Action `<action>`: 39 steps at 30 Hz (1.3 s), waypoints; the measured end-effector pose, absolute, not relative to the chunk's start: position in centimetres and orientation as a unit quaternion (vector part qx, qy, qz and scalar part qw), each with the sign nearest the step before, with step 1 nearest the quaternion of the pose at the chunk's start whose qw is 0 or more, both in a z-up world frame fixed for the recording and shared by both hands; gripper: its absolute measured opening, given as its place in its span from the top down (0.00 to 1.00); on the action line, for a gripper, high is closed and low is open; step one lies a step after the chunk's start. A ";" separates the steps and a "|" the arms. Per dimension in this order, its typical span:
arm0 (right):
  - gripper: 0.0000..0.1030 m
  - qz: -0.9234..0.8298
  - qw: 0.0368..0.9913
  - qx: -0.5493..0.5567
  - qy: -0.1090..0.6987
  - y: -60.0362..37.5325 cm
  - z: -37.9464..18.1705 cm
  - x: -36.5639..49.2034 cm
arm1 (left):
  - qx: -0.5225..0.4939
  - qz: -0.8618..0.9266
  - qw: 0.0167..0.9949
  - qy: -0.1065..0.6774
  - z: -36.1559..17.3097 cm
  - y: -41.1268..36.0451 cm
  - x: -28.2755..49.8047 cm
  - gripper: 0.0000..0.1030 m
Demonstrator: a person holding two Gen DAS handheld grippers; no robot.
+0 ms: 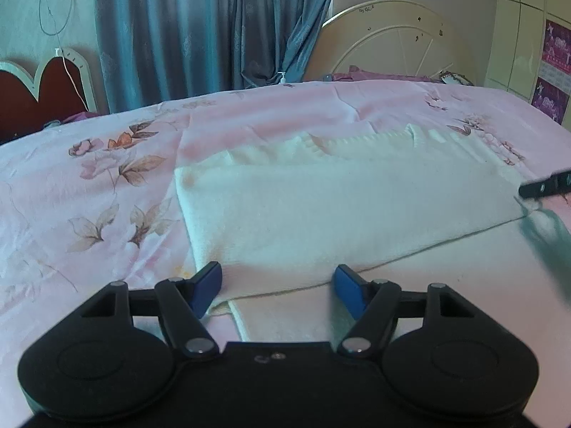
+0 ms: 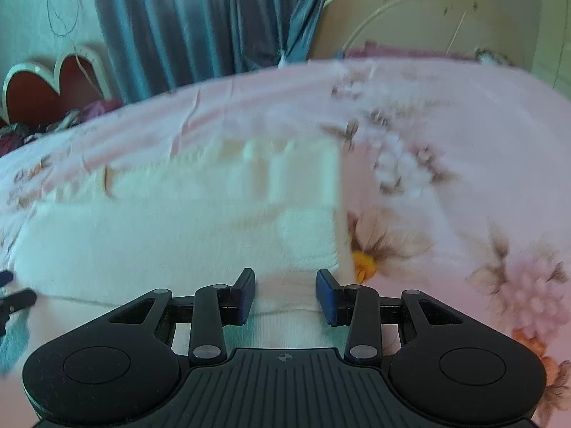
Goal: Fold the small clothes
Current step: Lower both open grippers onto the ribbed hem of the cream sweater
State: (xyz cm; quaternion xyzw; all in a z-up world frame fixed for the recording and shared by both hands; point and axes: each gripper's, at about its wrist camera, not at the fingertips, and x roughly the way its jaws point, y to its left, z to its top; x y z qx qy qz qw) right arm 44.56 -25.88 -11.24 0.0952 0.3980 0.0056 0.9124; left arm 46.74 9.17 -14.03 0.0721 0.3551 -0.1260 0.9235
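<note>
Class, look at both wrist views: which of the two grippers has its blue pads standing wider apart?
The left gripper: its pads leave a broad gap above the white garment, while the right gripper holds a narrower one.

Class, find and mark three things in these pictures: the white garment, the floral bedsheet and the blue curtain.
white garment (image 1: pixel 339 207): left wrist view, middle of the folded top layer.
floral bedsheet (image 1: pixel 107 192): left wrist view, bare printed patch left of the garment.
blue curtain (image 2: pixel 200 21): right wrist view, middle of the hanging folds.
</note>
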 end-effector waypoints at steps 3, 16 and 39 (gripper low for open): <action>0.62 0.010 0.900 0.083 0.428 -25.7 -12.7 45.5 | 0.084 -0.122 0.922 0.358 -14.5 8.8 46.7 0.33; 0.62 0.032 0.900 0.063 0.431 -25.8 -12.8 45.6 | 0.106 -0.095 0.918 0.370 -14.4 7.4 46.8 0.31; 0.62 0.110 0.847 0.232 0.465 -36.8 -12.5 24.2 | -0.079 -0.118 0.893 0.426 -12.7 13.6 27.9 0.50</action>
